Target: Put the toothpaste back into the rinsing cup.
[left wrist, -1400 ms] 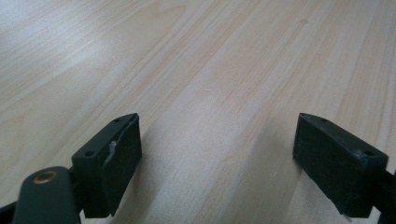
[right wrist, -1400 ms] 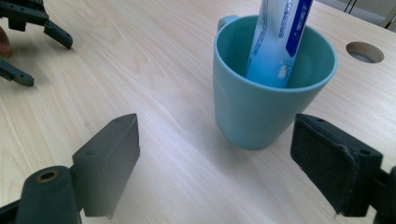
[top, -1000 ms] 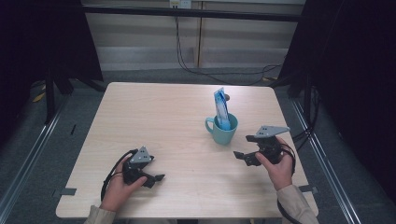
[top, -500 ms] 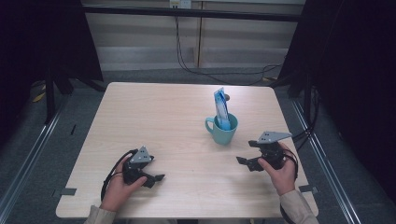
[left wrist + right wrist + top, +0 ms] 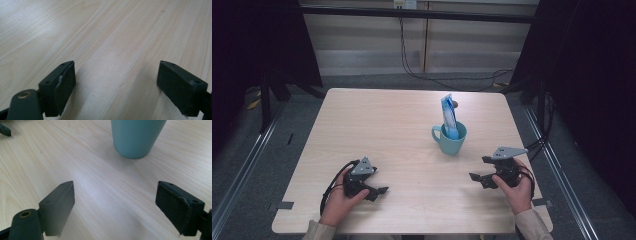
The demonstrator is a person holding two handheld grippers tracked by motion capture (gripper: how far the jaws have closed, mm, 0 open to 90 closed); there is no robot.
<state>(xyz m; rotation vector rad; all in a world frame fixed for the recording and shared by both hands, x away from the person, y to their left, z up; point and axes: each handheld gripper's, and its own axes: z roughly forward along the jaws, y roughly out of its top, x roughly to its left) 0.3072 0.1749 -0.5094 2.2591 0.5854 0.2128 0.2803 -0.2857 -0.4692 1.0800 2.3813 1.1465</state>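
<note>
At the 7 o'clock corner of the high view, the left tool (image 5: 371, 189) is a black body topped by a grey three-cornered plate, a black cable looping from its rear over the hand (image 5: 337, 200). At 4 o'clock, the right tool (image 5: 478, 169) carries the same grey plate and a trailing black cable beside the hand (image 5: 516, 190). Both wrists wear light beige sleeves. Each gripper view shows two blocky matte-black jaws with small screw holes on top, rough worn pad faces, and a brass-coloured rivet at 7 o'clock.
</note>
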